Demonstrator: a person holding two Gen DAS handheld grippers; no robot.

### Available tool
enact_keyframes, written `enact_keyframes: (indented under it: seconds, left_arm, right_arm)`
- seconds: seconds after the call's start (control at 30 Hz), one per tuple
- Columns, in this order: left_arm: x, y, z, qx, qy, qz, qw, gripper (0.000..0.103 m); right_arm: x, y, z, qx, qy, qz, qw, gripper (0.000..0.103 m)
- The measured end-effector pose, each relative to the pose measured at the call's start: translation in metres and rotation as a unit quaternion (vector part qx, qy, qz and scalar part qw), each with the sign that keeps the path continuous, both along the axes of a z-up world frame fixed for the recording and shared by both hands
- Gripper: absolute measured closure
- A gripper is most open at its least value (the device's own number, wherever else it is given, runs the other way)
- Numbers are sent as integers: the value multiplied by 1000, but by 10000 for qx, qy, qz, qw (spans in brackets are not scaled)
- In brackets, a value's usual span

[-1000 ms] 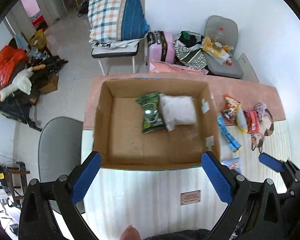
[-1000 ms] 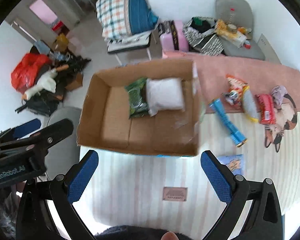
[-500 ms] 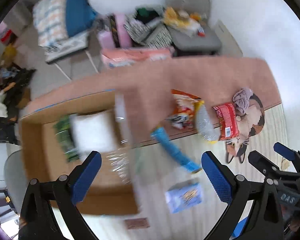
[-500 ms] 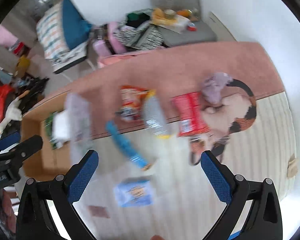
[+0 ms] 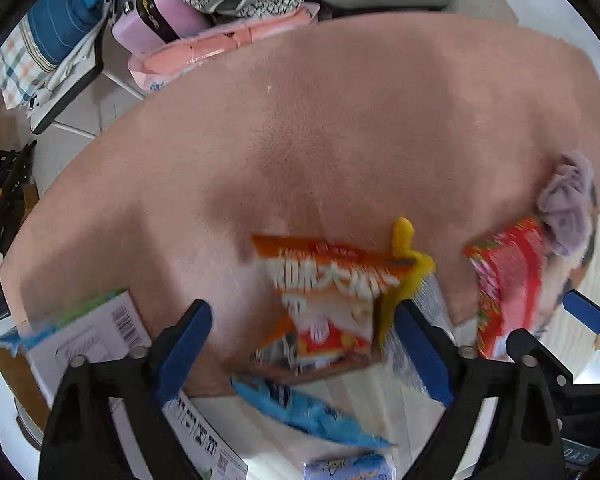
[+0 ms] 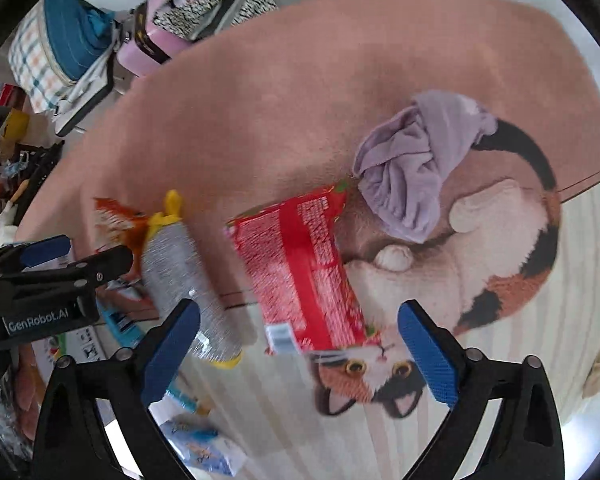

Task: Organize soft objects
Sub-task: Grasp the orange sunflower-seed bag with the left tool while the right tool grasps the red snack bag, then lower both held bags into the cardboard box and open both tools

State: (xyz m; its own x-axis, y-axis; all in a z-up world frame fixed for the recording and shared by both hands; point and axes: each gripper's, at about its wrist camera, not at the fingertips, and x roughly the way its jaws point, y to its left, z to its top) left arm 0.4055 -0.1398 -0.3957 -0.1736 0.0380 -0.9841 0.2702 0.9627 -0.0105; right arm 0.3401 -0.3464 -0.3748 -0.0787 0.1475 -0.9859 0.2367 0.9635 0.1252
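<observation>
Lining up both grippers over the snack pile, I judge the step in hand to be a double pick: the left gripper (image 5: 304, 354) for the orange packet (image 5: 324, 300), the right gripper (image 6: 298, 354) for the red packet (image 6: 300, 272). Both sets of jaws stand wide apart and hold nothing.

To do this well I would slow down, since the left view is smeared with motion. I would centre each packet between the pads, lower until the pads straddle the crinkled body and not a thin edge, then close gently; these bags are air-filled and will likely slip or pop if pinched hard. The silver tube with yellow ends (image 6: 184, 280) lies just beside the orange packet and close to my right gripper's left finger, so I would keep clear of it to avoid dragging it along.

Nearest to me lie a pale blue pouch (image 6: 200, 444) and a long blue packet (image 5: 308, 410) on the striped part of the mat (image 6: 520, 360). Between the right fingers, the red packet rests flat, its lower end over the printed cat (image 6: 380, 368). Beyond it, a crumpled lilac cloth (image 6: 412, 168) touches the packet's upper corner. Farther off, the pink mat (image 5: 340, 120) is bare. The cardboard box (image 5: 96, 340) sits at the left edge of the left view, just beside the left finger.
</observation>
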Motion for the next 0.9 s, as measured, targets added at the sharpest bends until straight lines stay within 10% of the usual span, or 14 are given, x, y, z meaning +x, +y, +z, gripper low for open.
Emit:
enact_keyframes:
  seconds: [0.23,0.47,0.9]
  left_arm:
    - [3,2,-22,16,368,56,9993,66]
    - [-12,19,-6,-45,129,241,9996,71]
    - [-87,132,156,-894,-1092,739,9872,71]
  right_arm:
    - [5,0,-35,75,290,8,9996,12]
    - [-7,12,-38,-257,394,50,9989,55]
    - [-62,99,92,222,-788,244,9963,56]
